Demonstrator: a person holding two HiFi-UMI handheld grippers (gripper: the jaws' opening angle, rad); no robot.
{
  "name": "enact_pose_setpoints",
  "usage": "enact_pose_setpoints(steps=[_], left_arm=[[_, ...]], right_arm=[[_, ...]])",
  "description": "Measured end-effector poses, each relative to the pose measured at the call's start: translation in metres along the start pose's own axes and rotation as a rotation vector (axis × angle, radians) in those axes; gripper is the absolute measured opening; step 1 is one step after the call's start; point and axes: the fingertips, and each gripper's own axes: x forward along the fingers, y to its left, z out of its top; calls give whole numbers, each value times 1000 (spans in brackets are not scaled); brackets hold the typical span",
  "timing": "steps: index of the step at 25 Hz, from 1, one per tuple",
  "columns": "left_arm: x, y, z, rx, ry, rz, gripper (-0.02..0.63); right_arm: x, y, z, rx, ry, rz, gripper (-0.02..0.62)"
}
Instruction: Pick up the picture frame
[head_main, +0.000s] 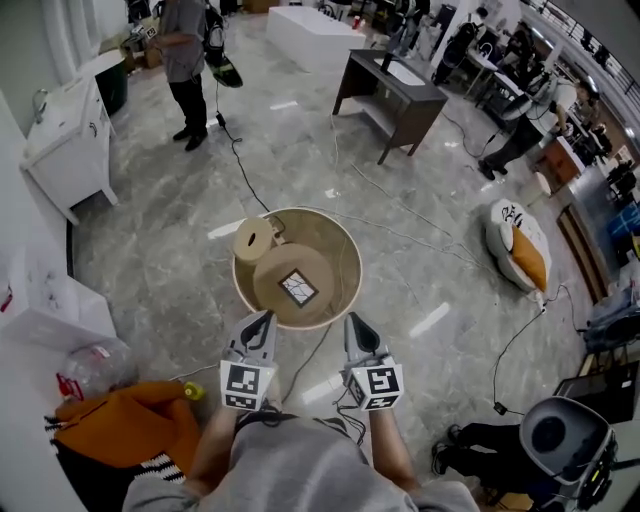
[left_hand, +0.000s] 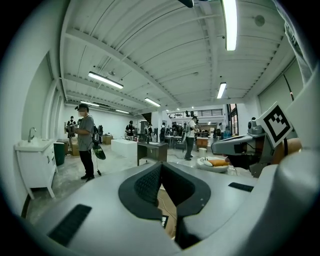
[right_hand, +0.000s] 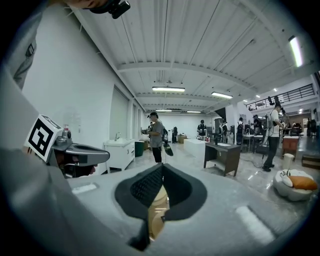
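one round table (head_main: 335, 240) bears the picture frame (head_main: 297, 288); floor (head_main: 170, 250) seemingly marble.

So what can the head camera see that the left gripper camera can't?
Only the head view shows the picture frame lying whole on the round table, the cardboard roll near it, and the orange cloth on the floor. Only the left gripper view shows the ceiling with its strip lights. Both show the standing person, the dark desk and the white sink cabinet.
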Motion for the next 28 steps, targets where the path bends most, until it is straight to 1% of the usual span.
enact_pose_setpoints(steps=[3,8,12,16,21,24,28], left_arm=[[15,20,1,10,-9,-15,18],[40,43,5,32,-11,-38,18],[58,58,11,31,-18,-31,18],[74,66,12,24,-16,-13,18],[97,73,12,13,1,46,18],[119,74,12,13,18,95,18],[152,73,18,2,41,183,18]], right_arm=[[22,4,1,2,9,-11,-2],[54,-1,5,9,8,-32,-2],[74,-11,11,5,5,-42,-2],[91,-23,9,8,8,-31,-1],[117,-46,5,16,14,16,-2],[140,-65,7,14,6,68,-2],[177,-101,11,10,10,151,0]])
